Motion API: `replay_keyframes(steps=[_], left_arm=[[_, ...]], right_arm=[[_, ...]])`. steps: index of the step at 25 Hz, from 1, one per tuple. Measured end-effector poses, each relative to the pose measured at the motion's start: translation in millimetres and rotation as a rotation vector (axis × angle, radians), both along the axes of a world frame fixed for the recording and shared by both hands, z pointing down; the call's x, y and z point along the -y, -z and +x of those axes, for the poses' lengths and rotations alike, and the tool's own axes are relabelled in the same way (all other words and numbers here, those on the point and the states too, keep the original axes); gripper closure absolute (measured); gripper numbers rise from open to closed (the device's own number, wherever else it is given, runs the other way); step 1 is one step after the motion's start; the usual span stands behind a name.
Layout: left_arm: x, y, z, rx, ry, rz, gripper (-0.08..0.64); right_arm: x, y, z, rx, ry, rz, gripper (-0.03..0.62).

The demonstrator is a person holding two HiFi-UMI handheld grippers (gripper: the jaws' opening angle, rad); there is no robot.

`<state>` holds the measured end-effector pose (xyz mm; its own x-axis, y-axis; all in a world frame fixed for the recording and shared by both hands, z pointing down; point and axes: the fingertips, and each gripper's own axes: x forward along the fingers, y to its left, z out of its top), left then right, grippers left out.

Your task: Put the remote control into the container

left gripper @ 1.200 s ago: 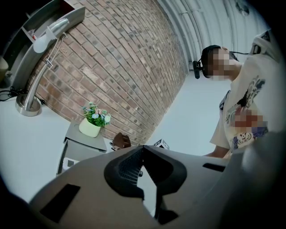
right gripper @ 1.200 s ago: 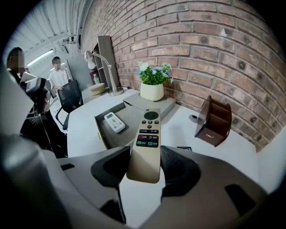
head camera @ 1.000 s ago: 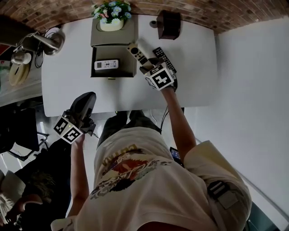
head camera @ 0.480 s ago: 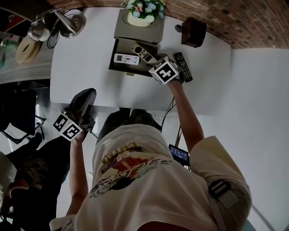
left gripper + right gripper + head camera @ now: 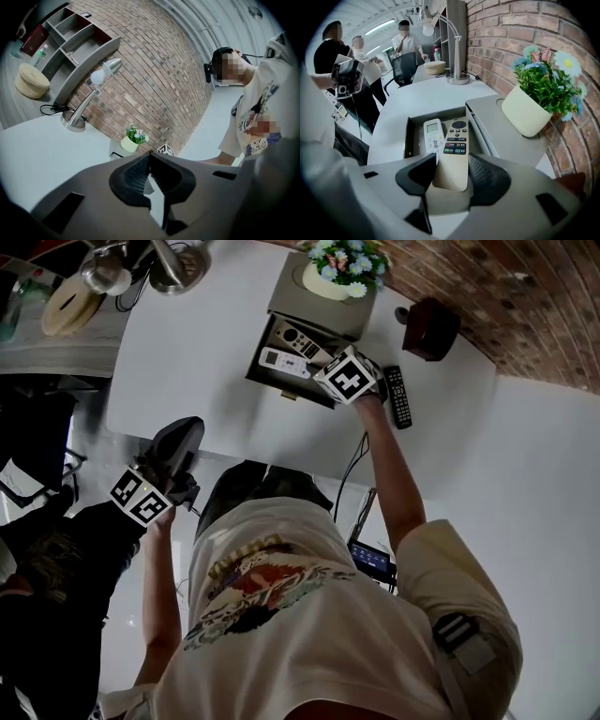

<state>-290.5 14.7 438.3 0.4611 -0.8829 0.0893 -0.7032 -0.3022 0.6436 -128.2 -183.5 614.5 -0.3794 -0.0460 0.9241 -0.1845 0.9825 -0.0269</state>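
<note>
right tool [image 5: 452, 163] clamped on near end of beige remote control [image 5: 456, 140]; its far end sits inside the grey container [image 5: 408, 136], just right of a white air-conditioner remote [image 5: 432, 135]. left tool [image 5: 149, 164] jaws together, empty, at near-left edge of worktop [image 5: 187, 352].

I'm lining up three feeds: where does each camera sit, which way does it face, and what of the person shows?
Head view: on the head, steeply down at the table; shirt, both arms, left gripper, right gripper show.
Left gripper view: on the left gripper, level toward the brick wall; shirt at right.
Right gripper view: down into the container, jaws gripping the beige remote; shirt at left.
Shared: the flower pot, in all three.
</note>
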Motion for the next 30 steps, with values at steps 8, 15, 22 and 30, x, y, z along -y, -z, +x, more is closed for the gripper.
replay_keyframes(steps=[8,15,22,30], left_arm=[[-1,-6,-17,-0.003,0.044,-0.015,0.554],[6,-2,-14,-0.008,0.032,-0.003,0.555],[14,10,-9,0.006,0.004,0.035,0.555],[24,33,11,0.048,-0.091,0.091,0.554]], right_arm=[[9,-1,-15,-0.001,0.077,0.008,0.376],[23,8,-19,0.03,0.077,0.134,0.376],[30,48,-15,0.13,0.009,0.205,0.376],[-3,106,-4,0.272,-0.048,0.189,0.496]])
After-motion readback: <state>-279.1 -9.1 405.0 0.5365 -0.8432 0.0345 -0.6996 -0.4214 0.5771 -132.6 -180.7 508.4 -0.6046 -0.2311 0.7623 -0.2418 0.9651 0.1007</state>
